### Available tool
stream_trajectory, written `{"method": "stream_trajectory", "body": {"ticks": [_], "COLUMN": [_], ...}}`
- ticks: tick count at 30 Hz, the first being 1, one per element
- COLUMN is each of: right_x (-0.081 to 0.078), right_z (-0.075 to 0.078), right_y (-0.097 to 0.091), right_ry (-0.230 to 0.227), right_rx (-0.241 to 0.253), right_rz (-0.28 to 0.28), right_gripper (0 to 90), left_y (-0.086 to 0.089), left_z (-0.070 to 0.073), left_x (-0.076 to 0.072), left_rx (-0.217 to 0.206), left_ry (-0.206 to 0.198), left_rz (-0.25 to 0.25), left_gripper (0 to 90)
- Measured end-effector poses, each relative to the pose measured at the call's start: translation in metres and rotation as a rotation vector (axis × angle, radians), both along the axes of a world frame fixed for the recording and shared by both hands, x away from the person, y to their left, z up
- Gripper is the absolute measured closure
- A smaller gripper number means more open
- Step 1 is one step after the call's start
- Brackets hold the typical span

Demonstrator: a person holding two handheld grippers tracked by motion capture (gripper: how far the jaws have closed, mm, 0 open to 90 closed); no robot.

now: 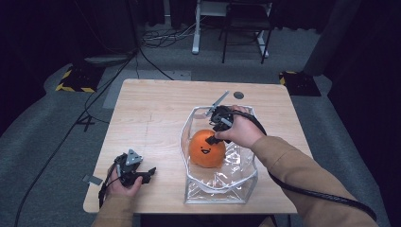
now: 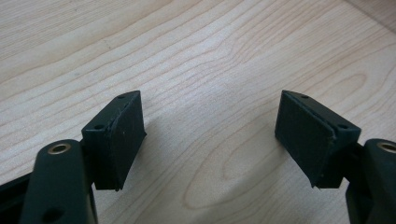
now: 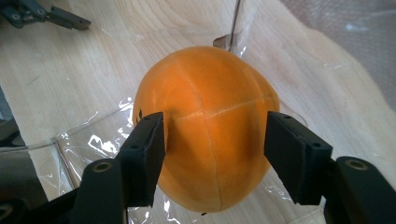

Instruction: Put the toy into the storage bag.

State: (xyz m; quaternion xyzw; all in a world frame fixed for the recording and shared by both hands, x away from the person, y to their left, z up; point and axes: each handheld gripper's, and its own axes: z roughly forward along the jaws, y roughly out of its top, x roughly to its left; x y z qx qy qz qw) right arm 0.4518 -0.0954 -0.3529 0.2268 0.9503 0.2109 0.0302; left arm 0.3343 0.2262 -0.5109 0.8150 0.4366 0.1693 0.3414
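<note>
A round orange plush toy (image 1: 206,149) with a small black face lies inside a clear plastic bag (image 1: 221,185) that stands open on the wooden table (image 1: 151,109). My right gripper (image 1: 213,137) reaches down into the bag from above. In the right gripper view its jaws straddle the top of the orange toy (image 3: 210,112), and the right gripper (image 3: 215,154) is open, its pads not pressing into the plush. My left gripper (image 1: 145,175) rests near the table's front left corner. Its jaws stand wide apart over bare wood, so the left gripper (image 2: 210,135) is open and holds nothing.
The bag's clear walls (image 3: 88,140) rise around the toy on all sides. A round dark hole (image 1: 239,95) sits in the tabletop behind the bag. A small grey tab (image 1: 93,179) sticks out at the table's left edge. Cables and a chair (image 1: 243,28) lie beyond the table.
</note>
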Motion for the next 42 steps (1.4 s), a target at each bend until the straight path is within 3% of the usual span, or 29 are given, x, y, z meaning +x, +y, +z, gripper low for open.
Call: {"method": "stream_trajectory", "body": {"ticks": [16, 21, 30, 42], "right_x": [-0.009, -0.013, -0.018, -0.026], "right_z": [0.041, 0.051, 0.075, 0.094], "right_y": [-0.024, -0.033, -0.066, -0.109], "right_ry": [-0.073, -0.091, -0.123, -0.163], "right_rx": [0.095, 0.102, 0.114, 0.15], "right_rz": [-0.026, -0.037, -0.091, -0.168], "right_gripper": [37.1, 37.1, 37.4, 37.4], "left_y": [0.0, 0.0, 0.0, 0.0], "left_z": [0.0, 0.0, 0.0, 0.0], "left_x": [0.0, 0.0, 0.0, 0.001], "left_rx": [0.0, 0.0, 0.0, -0.005], "left_ry": [0.0, 0.0, 0.0, 0.002], "left_rz": [0.0, 0.001, 0.0, -0.003], "left_gripper": [24.4, 24.4, 24.4, 24.3]}}
